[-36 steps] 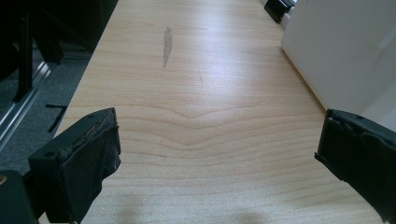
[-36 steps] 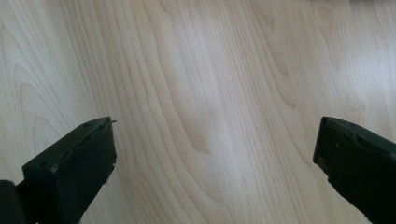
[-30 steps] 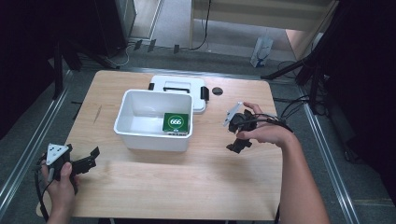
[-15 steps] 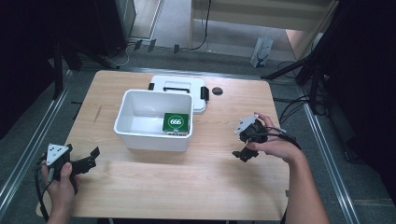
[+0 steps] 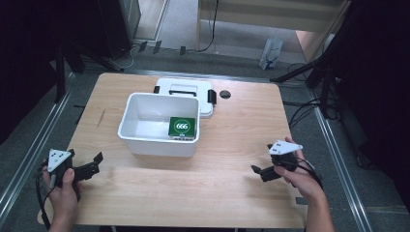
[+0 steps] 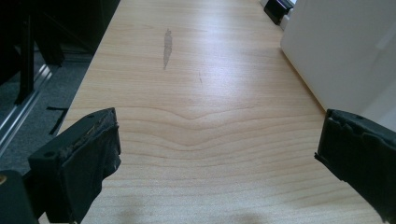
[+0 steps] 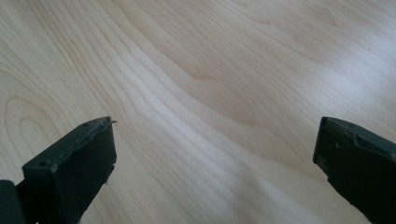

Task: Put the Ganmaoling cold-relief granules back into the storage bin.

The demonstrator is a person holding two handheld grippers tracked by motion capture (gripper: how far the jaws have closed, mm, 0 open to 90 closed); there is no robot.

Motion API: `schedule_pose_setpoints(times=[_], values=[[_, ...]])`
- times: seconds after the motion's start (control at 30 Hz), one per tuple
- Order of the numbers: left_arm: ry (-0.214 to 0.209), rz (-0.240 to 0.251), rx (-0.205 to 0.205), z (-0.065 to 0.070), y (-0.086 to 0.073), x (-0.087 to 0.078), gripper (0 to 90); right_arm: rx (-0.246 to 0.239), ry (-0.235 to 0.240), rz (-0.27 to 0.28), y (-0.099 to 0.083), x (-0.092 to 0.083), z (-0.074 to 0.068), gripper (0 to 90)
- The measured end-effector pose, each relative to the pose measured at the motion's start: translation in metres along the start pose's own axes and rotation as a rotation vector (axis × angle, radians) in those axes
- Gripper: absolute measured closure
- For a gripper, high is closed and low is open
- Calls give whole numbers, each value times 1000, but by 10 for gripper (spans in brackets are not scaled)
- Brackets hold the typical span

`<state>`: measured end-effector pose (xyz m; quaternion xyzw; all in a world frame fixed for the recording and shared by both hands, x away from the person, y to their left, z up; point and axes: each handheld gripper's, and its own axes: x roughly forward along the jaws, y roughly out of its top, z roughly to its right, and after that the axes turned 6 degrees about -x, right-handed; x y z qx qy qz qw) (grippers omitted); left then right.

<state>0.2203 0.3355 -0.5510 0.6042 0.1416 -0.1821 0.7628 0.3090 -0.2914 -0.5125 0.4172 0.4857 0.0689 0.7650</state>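
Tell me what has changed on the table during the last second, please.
The right gripper moved back from beside the white bin toward the person's near right edge of the table, jaws open and empty. Nothing was taken or released. The left gripper, the green card in the bin and the lid stayed in place.

The left hand-held gripper (image 5: pixel 89 166) sits low near the table's (image 5: pixel 193 188) front left corner, jaws spread wide and empty. The right hand-held gripper (image 5: pixel 261 171) hovers near the front right edge, jaws likewise wide apart, gripping nothing.
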Motion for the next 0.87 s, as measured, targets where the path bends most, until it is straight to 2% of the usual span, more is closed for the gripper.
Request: schedule_pose_setpoints(times=[0.17, 0.23, 0.43, 0.5, 0.6, 0.67, 0.8, 0.87], values=[[-1, 6, -5, 0, 0, 0, 0, 90, -53, 86, -31, -15, -9, 0], [-2, 4, -7, 0, 0, -1, 0, 155, -76, 146, -44, -23, -13, 0], [0, 6, -3, 0, -1, -1, 0, 294, -151, 277, -69, -45, -18, 0], [-1, 5, -4, 0, -1, -1, 0, 322, -166, 309, -74, -48, -20, 0], [3, 2, -2, 1, 0, 0, 0, 340, -167, 314, -81, -47, -24, 0], [3, 0, 0, 1, 0, 0, 0, 336, -171, 289, -83, -44, -26, 0], [5, -2, 2, 1, 0, 0, 0, 368, -156, 321, -82, -43, -27, 0], [5, -4, 3, 1, 0, 0, 0, 369, -164, 309, -81, -43, -27, 0]])
